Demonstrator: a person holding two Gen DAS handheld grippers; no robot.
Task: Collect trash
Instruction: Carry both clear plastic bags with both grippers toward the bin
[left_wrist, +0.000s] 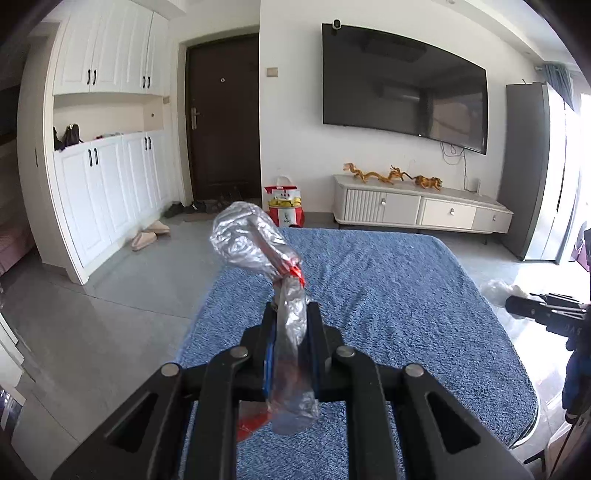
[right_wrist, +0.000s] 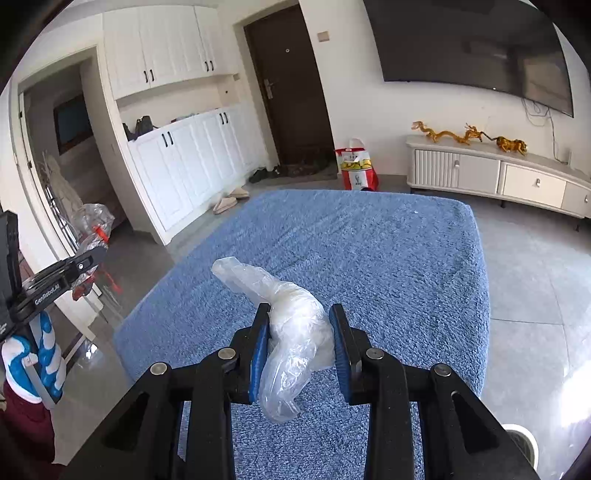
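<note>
**Both tools loaded with plastic trash, carry to a bin comes next**

Step in hand, as I judge it: both pieces are picked up and need carrying to a bin. To do it well, keep both grips firm and level, no swinging, since thin film slips out easily. No bin can be confirmed: a white round rim (right_wrist: 521, 439) shows at the lower right of the right wrist view, and whether it is a bin I cannot tell. Release one piece at a time, low over the opening.

Left tool (left_wrist: 291, 314): jaws nearly together, clamped on the crumpled clear wrapper (left_wrist: 255, 240) with a red strip. The wrapper's narrow neck is pinched between the pads; the bulky end sticks up and forward, a tail hangs below. It is held up off the blue carpet (left_wrist: 388, 288).

Right tool (right_wrist: 299, 321): jaws partly apart, closed around a wad of white plastic bag (right_wrist: 295, 321). Left pad touches it; the right pad looks touching, hard to be sure. One end pokes forward, the other droops under the jaws. Held above the carpet, not resting on it as far as I can tell.
</note>
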